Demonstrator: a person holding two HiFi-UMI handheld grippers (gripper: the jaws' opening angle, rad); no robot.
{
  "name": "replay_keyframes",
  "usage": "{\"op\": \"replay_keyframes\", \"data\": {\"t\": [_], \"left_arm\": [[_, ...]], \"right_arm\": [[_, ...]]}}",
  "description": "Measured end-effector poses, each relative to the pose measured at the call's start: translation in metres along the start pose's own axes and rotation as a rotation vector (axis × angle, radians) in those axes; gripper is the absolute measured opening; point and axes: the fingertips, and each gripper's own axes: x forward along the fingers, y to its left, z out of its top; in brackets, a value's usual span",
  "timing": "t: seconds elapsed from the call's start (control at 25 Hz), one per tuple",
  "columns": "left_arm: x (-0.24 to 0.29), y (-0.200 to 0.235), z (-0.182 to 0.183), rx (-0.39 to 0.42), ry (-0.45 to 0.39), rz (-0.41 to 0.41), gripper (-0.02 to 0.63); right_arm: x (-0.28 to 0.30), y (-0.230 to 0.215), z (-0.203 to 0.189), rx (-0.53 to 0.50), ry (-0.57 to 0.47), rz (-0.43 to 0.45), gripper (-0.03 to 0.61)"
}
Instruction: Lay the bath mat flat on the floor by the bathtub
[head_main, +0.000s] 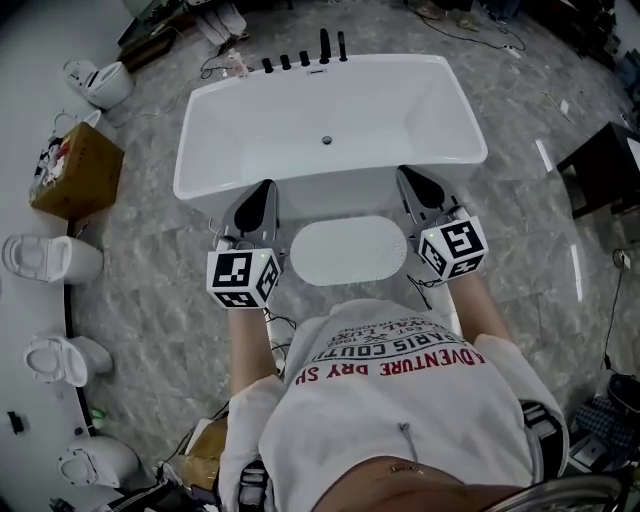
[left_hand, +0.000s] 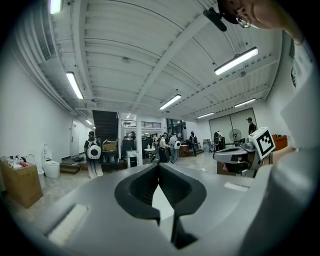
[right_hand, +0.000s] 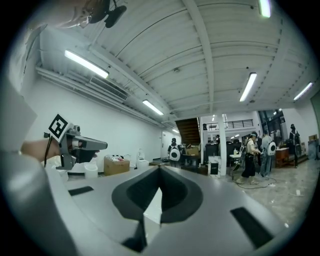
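The setting is a showroom hall with a grey stone-patterned floor. Nearest the person, the left gripper and right gripper are held level and side by side, aimed over the near rim of the bathtub. Both are closed with nothing between the jaws; each gripper view shows the jaw tips meeting on empty air.

The bath mat, a white oval, lies flat on the floor just beside the bathtub's near side, below and between the two grippers and clear of both. By that evidence the laying step looks complete, and the grippers are probably held high to keep off the mat.

At the bathtub's far rim stand black tap fittings. Only the head view shows the mat and bathtub. The gripper views show instead the hall beyond the bathtub: ceiling lights, a staircase and standing people.
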Motion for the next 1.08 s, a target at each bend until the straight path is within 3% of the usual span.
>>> {"op": "replay_keyframes", "data": {"t": [0.36,0.72,1.08], "left_arm": [[0.005,0.001,-0.011,-0.053,0.035,0.003,0.012],[0.002,-0.005,-0.015,-0.027,0.057,-0.021,0.012],[-0.013,0.005,-0.026,-0.055,0.074,-0.012,0.012]], "right_arm": [[0.000,0.007,-0.006,-0.027,0.042,0.021,0.009],[0.000,0.013,-0.010,-0.020,0.040,0.048,0.009],[-0.004,0.026,-0.018,0.022,0.051,0.033,0.009]]}}
